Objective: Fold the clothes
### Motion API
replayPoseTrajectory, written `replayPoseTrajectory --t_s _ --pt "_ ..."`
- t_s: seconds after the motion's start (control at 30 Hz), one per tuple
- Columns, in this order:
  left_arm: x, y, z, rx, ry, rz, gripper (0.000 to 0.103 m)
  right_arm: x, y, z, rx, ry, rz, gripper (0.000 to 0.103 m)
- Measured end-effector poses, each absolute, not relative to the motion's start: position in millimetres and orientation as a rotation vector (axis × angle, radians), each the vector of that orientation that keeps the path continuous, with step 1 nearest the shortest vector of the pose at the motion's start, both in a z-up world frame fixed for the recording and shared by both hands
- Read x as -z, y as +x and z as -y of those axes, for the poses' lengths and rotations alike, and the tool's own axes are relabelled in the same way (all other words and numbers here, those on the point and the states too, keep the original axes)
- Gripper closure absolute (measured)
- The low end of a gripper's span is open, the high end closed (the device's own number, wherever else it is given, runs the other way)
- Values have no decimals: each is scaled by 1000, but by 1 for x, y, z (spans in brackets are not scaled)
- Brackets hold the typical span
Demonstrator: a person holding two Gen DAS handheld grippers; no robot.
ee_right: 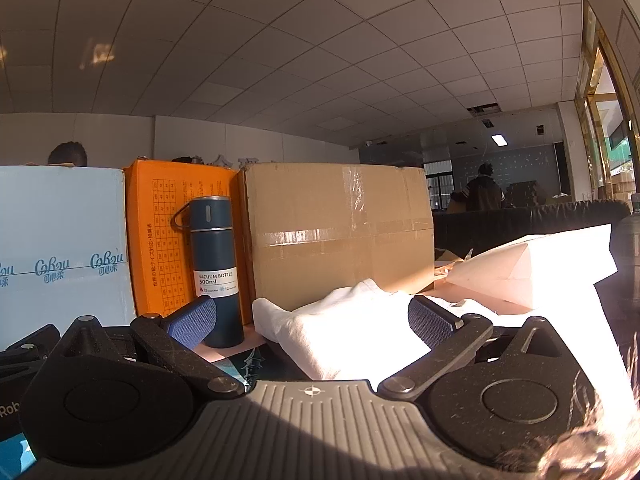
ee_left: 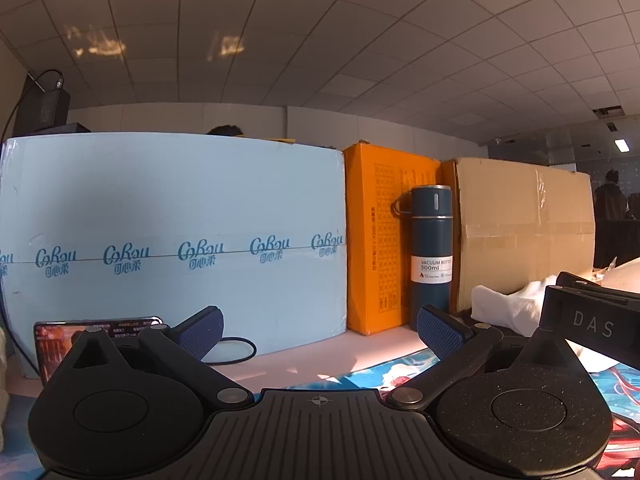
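Note:
A white garment [ee_right: 344,328] lies bunched on the table right in front of my right gripper [ee_right: 314,322], which is open with its blue pads on either side of the cloth's near edge and not closed on it. The left wrist view shows the same white garment [ee_left: 508,304] far to the right, behind the body of the other gripper. My left gripper [ee_left: 320,330] is open and holds nothing; it faces the boxes at the back of the table, low over a colourful printed mat [ee_left: 360,376].
A pale blue box [ee_left: 172,232], an orange box [ee_left: 380,236] and a taped cardboard box [ee_right: 340,232] line the back. A dark blue vacuum bottle [ee_right: 214,272] stands before them. A phone [ee_left: 96,332] and a black ring [ee_left: 234,350] lie at left. White paper [ee_right: 532,272] rests at right.

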State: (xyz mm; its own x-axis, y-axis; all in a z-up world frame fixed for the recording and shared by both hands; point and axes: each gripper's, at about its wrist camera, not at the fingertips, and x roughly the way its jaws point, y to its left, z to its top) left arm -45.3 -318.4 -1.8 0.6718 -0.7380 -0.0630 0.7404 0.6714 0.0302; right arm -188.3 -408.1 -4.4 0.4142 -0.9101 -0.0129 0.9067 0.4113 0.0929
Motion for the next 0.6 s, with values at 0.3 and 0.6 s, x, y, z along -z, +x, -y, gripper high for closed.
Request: replayPoseTrajectory --t_s 0.3,0.6 --pt "3 -47 317 849 56 -47 0 5 -188 406 1143 87 39 0" --pt "4 -46 316 853 54 -57 0 5 -187 406 1143 84 35 0"
